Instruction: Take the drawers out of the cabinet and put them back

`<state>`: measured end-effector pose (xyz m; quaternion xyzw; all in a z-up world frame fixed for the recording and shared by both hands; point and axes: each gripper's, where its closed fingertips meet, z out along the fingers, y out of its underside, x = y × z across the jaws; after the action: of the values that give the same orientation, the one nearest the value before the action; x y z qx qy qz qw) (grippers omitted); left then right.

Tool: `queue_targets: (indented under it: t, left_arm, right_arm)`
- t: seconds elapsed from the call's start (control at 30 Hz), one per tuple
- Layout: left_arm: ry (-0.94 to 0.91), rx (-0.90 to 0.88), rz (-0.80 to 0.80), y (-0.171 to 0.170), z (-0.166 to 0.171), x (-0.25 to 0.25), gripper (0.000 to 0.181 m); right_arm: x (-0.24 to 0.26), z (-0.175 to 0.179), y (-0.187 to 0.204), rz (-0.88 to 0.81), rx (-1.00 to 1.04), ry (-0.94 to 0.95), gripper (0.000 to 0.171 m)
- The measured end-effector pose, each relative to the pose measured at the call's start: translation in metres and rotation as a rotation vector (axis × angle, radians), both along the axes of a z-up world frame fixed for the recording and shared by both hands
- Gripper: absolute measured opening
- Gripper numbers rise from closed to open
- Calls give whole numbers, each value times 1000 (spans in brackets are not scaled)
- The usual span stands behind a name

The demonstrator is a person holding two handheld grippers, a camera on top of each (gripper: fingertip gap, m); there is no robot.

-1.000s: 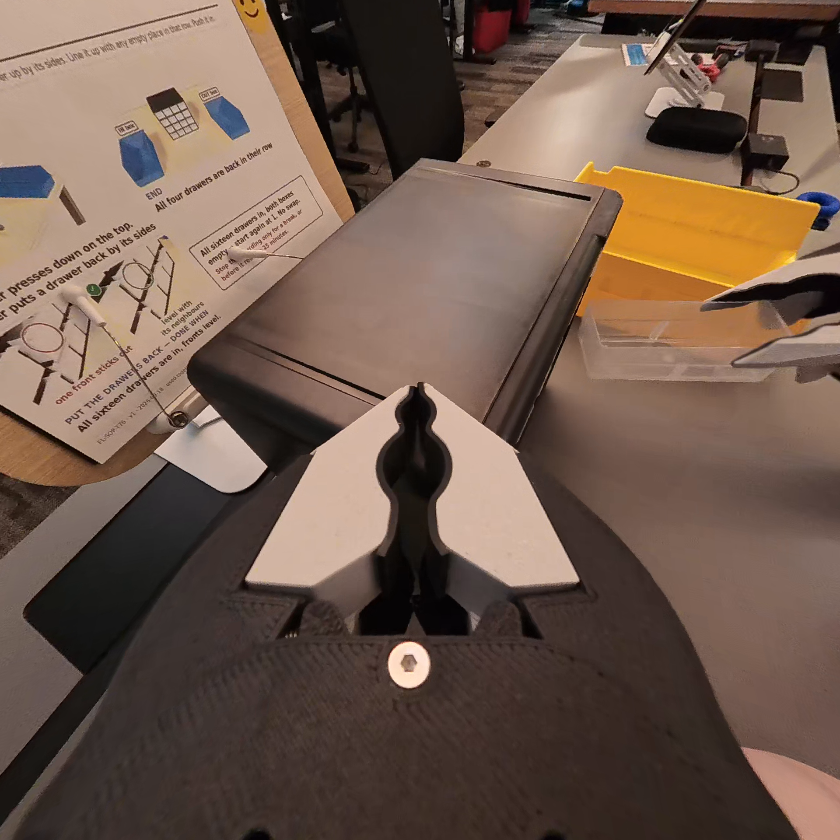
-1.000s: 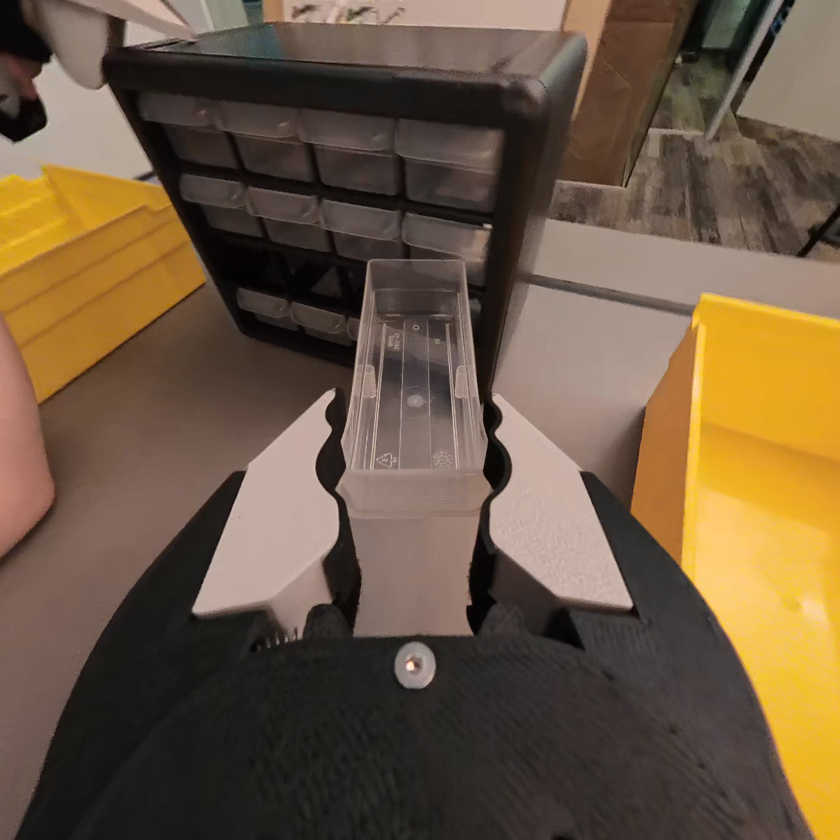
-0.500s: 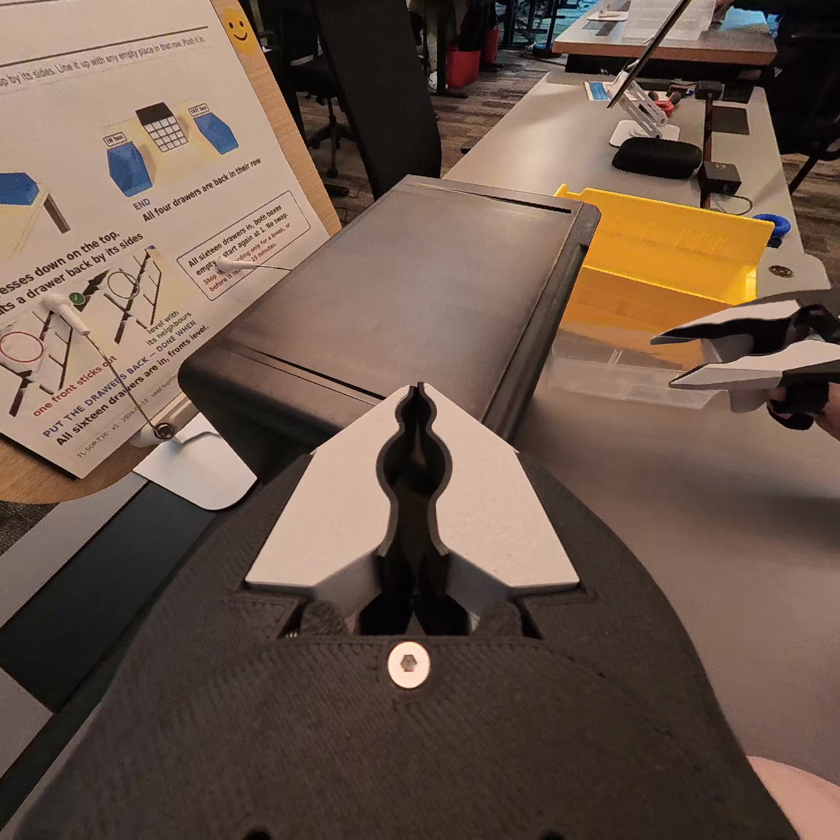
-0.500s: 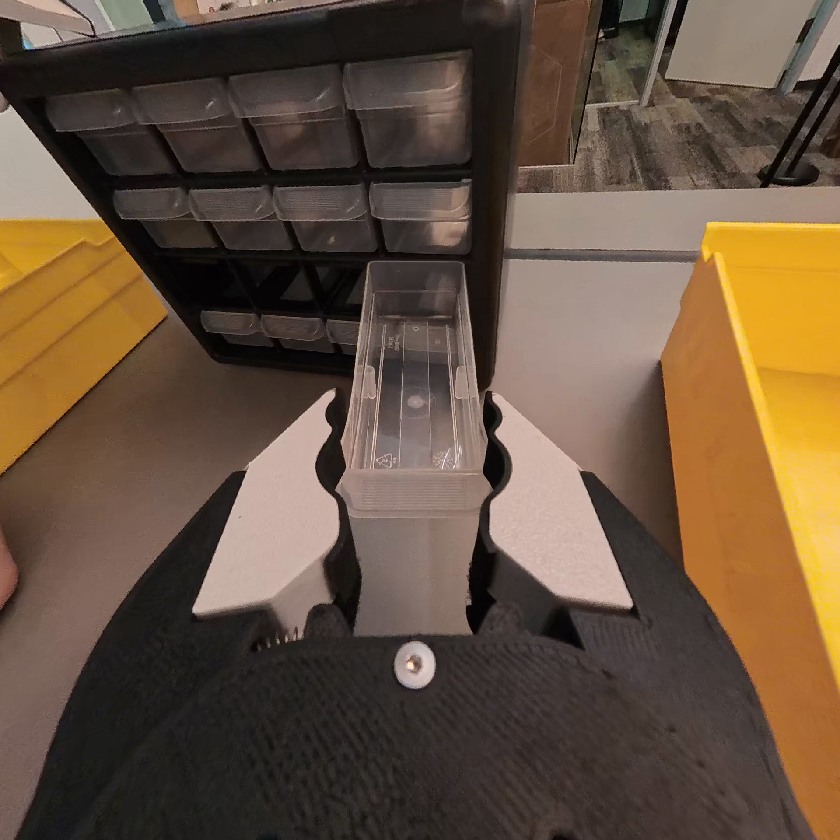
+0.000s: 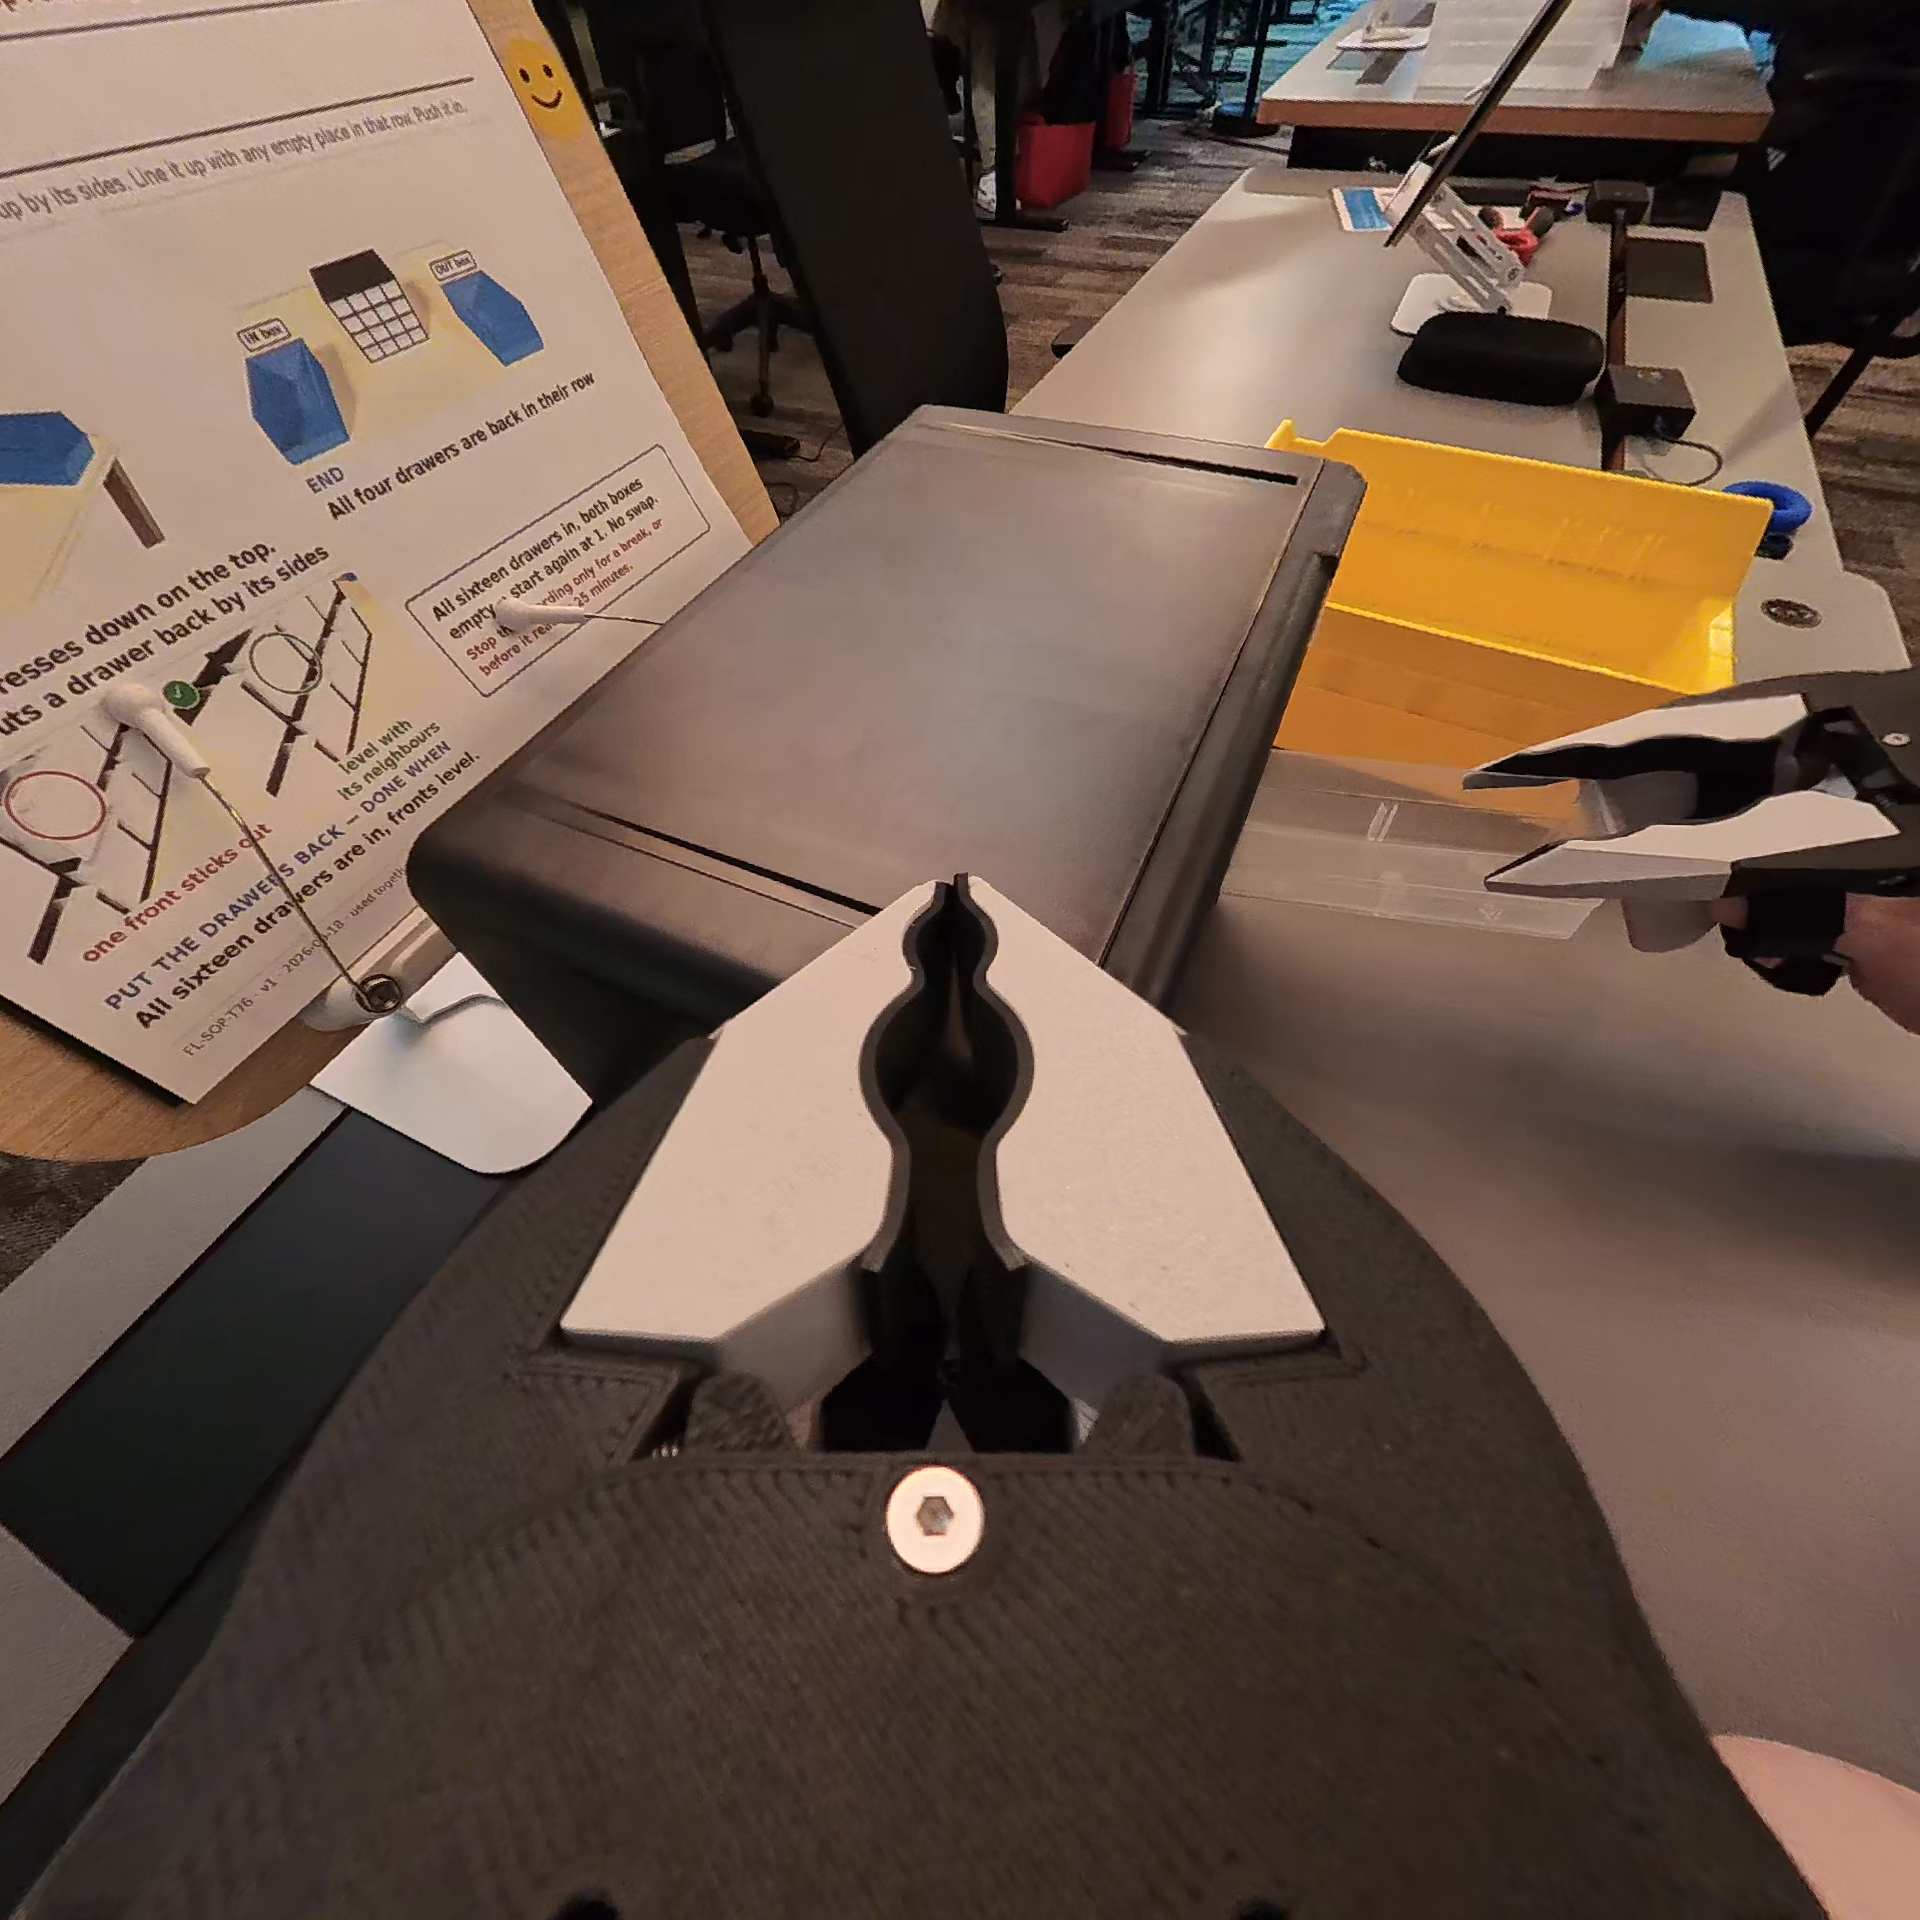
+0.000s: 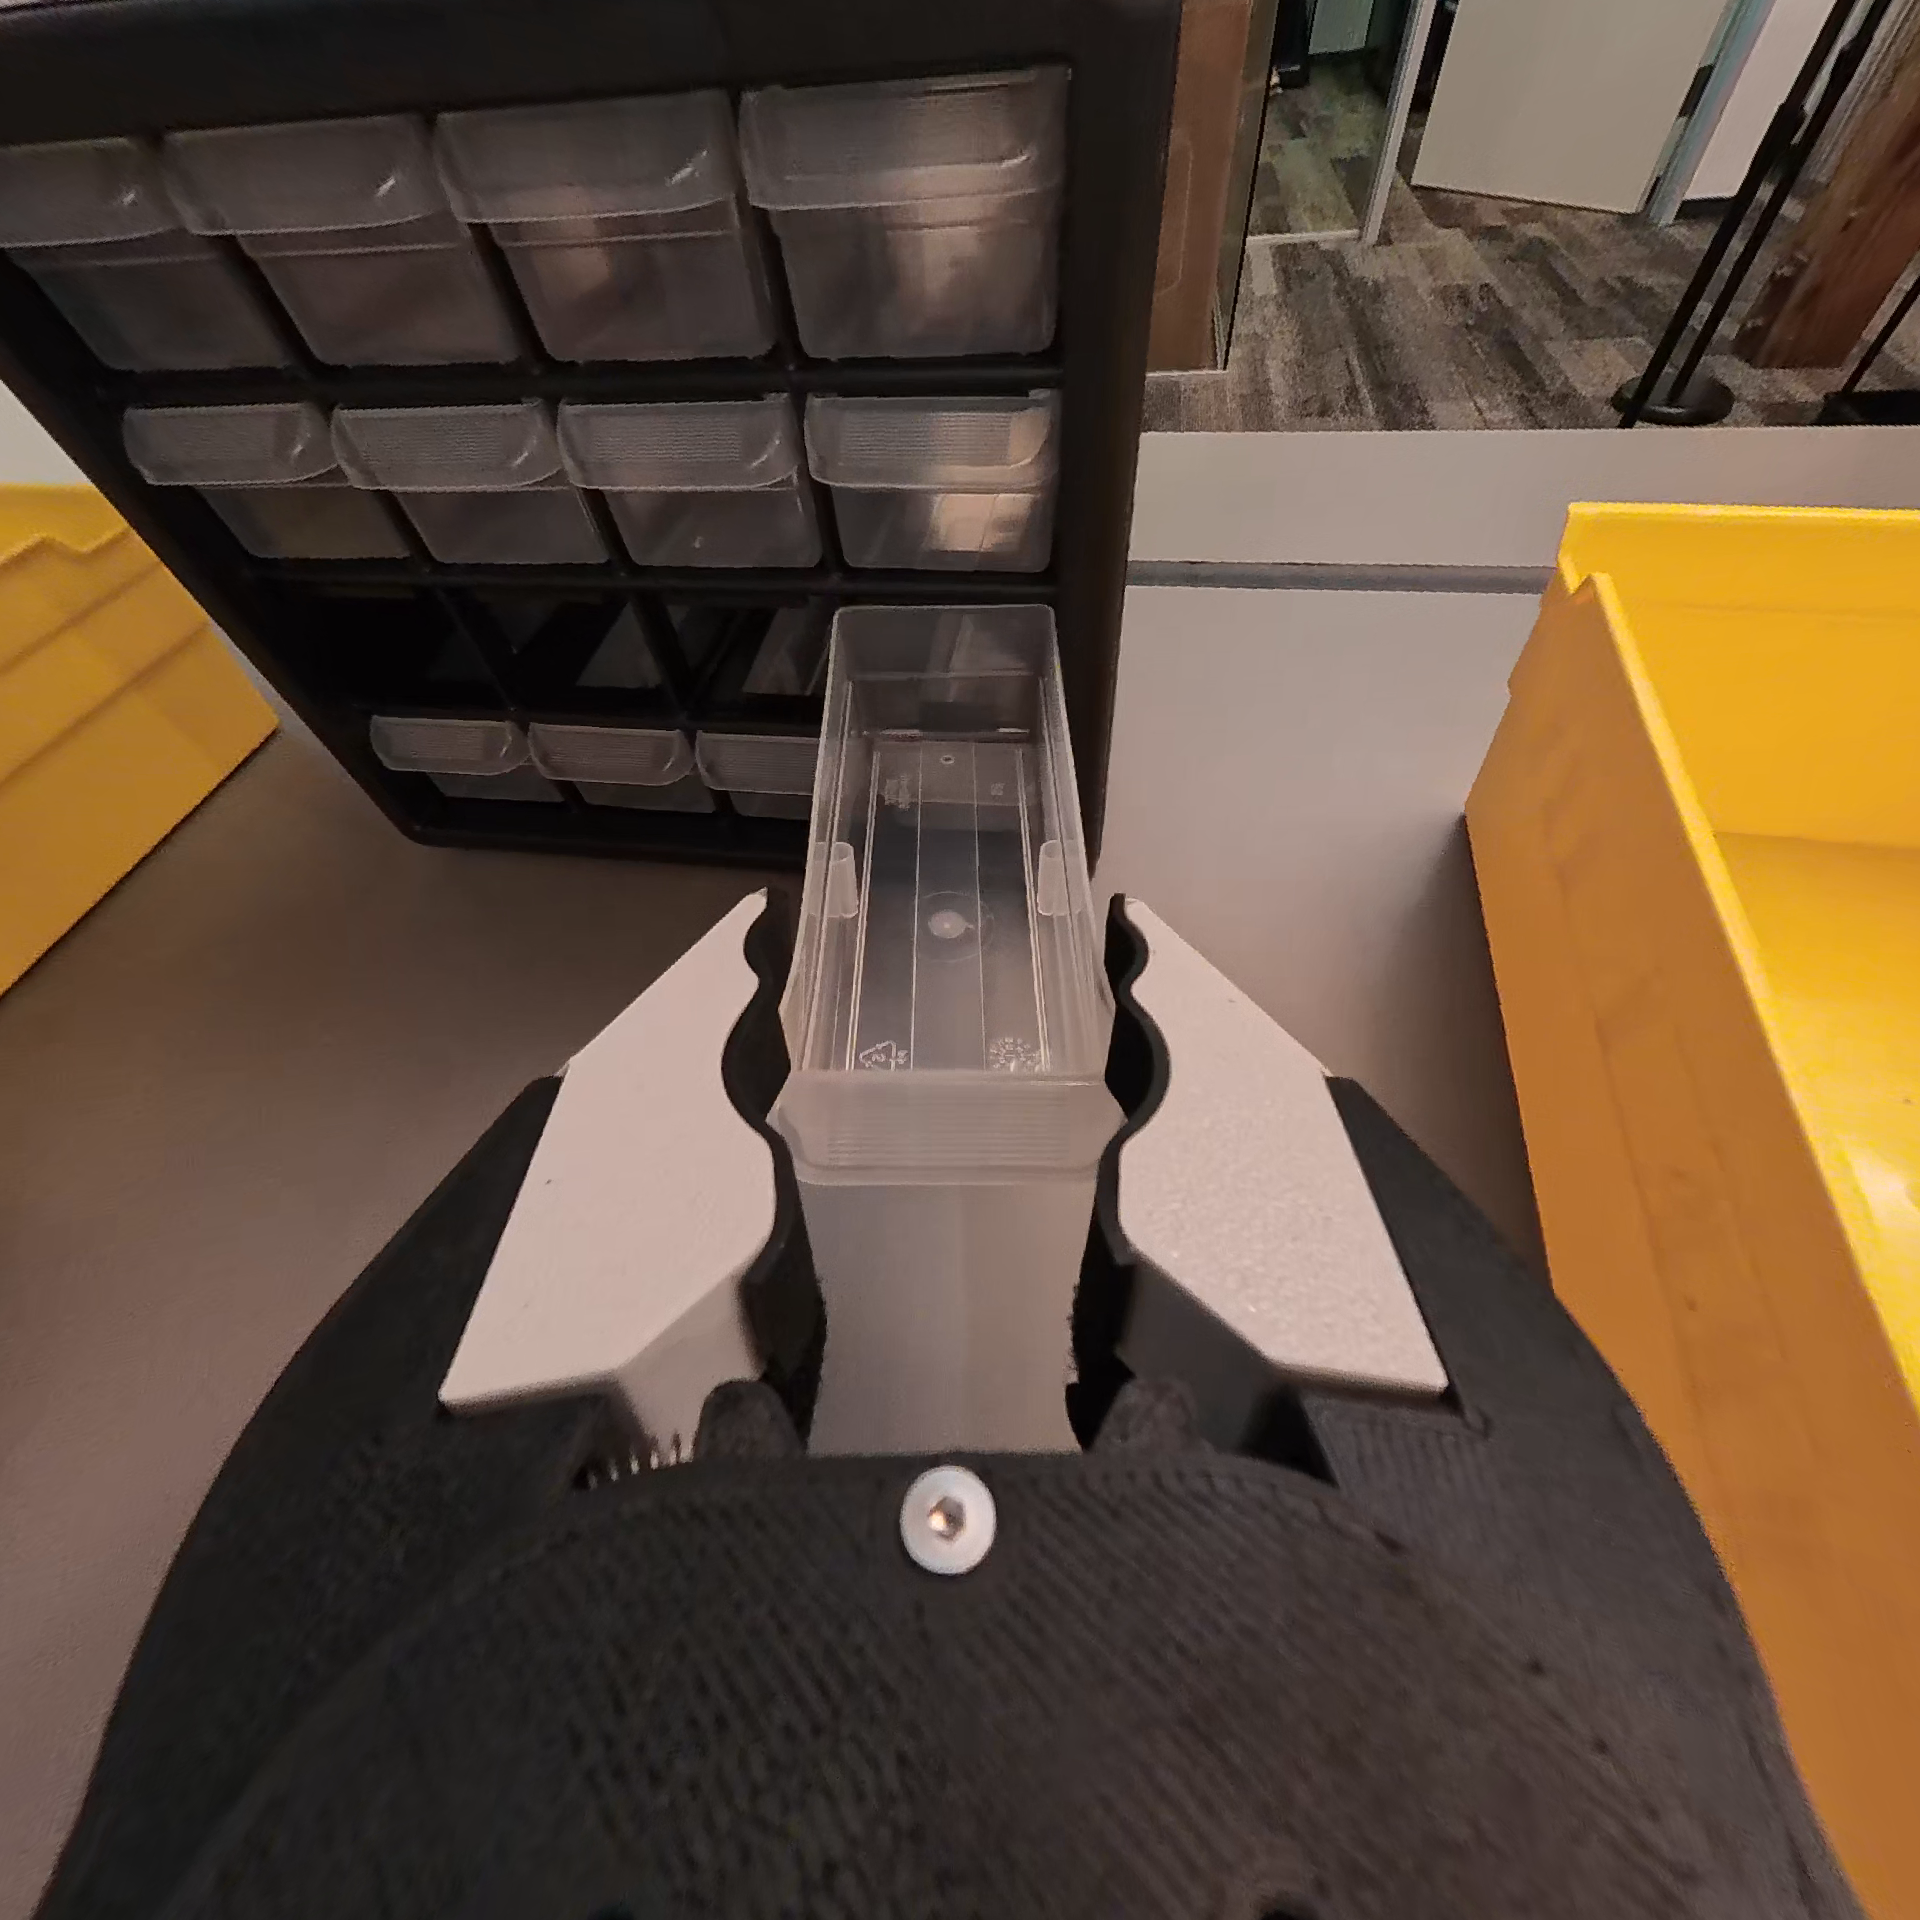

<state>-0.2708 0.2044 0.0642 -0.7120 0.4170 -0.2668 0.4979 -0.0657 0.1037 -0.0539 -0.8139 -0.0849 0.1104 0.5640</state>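
The black cabinet (image 6: 1107, 416) stands ahead with clear drawers in its top two rows. The third row's slots (image 6: 343, 655) are empty. My right gripper (image 6: 945, 906) is shut on a clear drawer (image 6: 940, 831), held level by its sides. The drawer's far end is at the mouth of the third row's rightmost slot. Three bottom-row drawers (image 6: 608, 753) show; the fourth place is hidden behind the held drawer. In the left wrist view, my left gripper (image 5: 956, 883) is shut and empty over the near edge of the cabinet's top (image 5: 935, 644). The right gripper (image 5: 1507, 831) and the drawer (image 5: 1382, 862) show there at the cabinet's front.
A yellow bin (image 6: 1662, 935) stands right of the cabinet and another yellow bin (image 6: 104, 675) to its left. That second one also shows in the left wrist view (image 5: 1507, 592). An instruction board (image 5: 312, 468) leans behind the cabinet. Grey tabletop (image 6: 312, 1039) lies before it. About 9 cm separates my right fingertips from the black cabinet (image 6: 1107, 416).
My right gripper has carried the clear drawer closer to the cabinet and levelled it at the third row's right slot. My left gripper has stayed shut over the cabinet's top.
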Motion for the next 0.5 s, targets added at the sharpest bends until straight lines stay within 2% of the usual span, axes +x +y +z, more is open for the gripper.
queue_targets:
  t: [0.5]
  left_arm:
    - [3,4,0,0,0,0,0]
  right_arm:
    - [1,-1,0,9,1,44,59]
